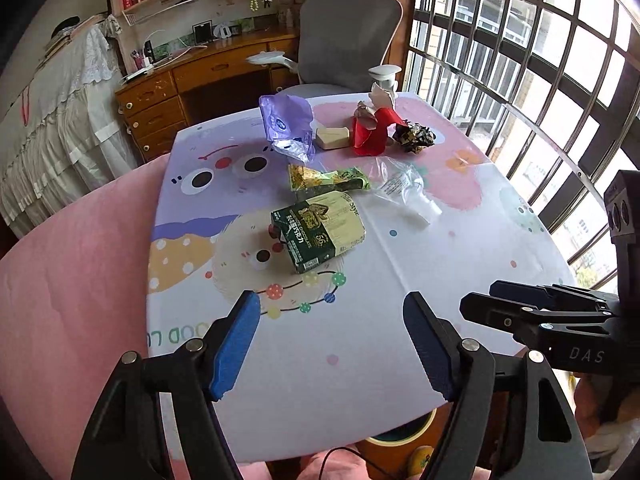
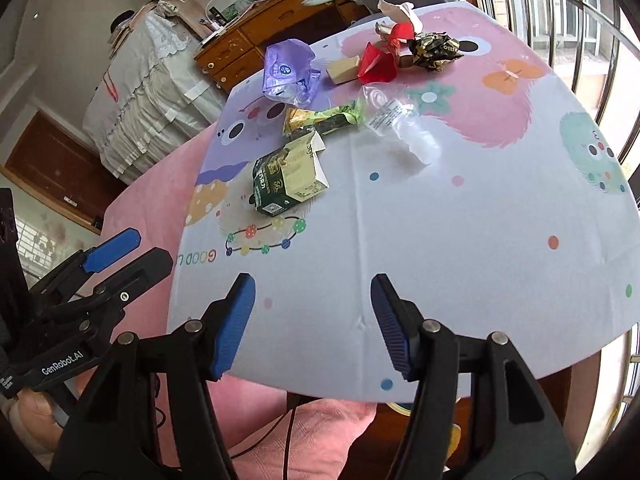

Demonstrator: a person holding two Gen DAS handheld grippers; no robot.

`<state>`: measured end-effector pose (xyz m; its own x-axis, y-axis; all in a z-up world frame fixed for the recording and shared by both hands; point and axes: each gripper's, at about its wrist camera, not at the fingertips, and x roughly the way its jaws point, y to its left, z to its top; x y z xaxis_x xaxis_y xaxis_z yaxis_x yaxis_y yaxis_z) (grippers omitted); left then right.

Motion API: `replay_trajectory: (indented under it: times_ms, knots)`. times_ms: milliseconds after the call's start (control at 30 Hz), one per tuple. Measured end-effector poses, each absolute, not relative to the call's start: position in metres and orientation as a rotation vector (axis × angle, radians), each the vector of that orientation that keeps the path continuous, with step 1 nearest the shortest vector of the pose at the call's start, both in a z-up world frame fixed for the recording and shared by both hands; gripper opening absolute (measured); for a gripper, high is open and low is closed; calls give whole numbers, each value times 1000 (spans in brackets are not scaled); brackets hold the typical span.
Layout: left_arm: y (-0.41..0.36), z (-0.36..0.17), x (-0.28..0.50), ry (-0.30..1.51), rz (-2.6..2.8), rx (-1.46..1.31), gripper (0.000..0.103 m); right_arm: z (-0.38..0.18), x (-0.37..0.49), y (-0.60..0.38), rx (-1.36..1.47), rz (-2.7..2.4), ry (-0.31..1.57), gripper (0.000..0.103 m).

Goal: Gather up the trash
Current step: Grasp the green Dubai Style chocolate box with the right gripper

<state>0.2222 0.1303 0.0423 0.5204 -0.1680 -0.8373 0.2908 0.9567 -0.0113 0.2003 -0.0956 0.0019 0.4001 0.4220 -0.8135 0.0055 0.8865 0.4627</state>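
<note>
near table bare, trash beyond (clustered)

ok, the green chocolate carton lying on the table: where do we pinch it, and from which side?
Probably the carton across its flattened faces at the near green end, approached from the near table edge. It lies on its side, crushed; the far end's open flaps look floppy.

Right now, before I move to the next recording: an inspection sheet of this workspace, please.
Surface: table with cartoon-print cover, no bin on it.
Job's things: green carton nearest; snack wrapper; clear bag; purple bag; red wrapper; dark foil ball.
Clutter: beige block between purple bag and red wrapper.
Grippers: left gripper and right gripper open, empty, at near edge.
Cables: black cable under the table edge.
Surroundings: grey chair, wooden desk, barred window, pink bedding.
</note>
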Motion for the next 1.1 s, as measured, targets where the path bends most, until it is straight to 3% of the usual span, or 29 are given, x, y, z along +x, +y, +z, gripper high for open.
replay_trajectory:
  times_ms: [167,233,433,600,833,1100]
  knots:
    - [159,16,301,1031,-323,166,73,-24,271,-66,445,225,1157,57]
    - [167,0,330,1064,-343,161,65,-35,296,-58,448,209,1167,57]
    - [178,-43,393,1142,-349,170,57,-74,353,-50,490,198,1214,57]
    - [183,-70,419,1206,-342,159,44,-99,382,-40,507,226,1258,57]
    - [184,-87,433,1236,-342,154,40,-115,401,-24,538,317,1277,57]
    - [190,-90,439,1254,-302,156,28,-114,398,3,521,444,1290,30]
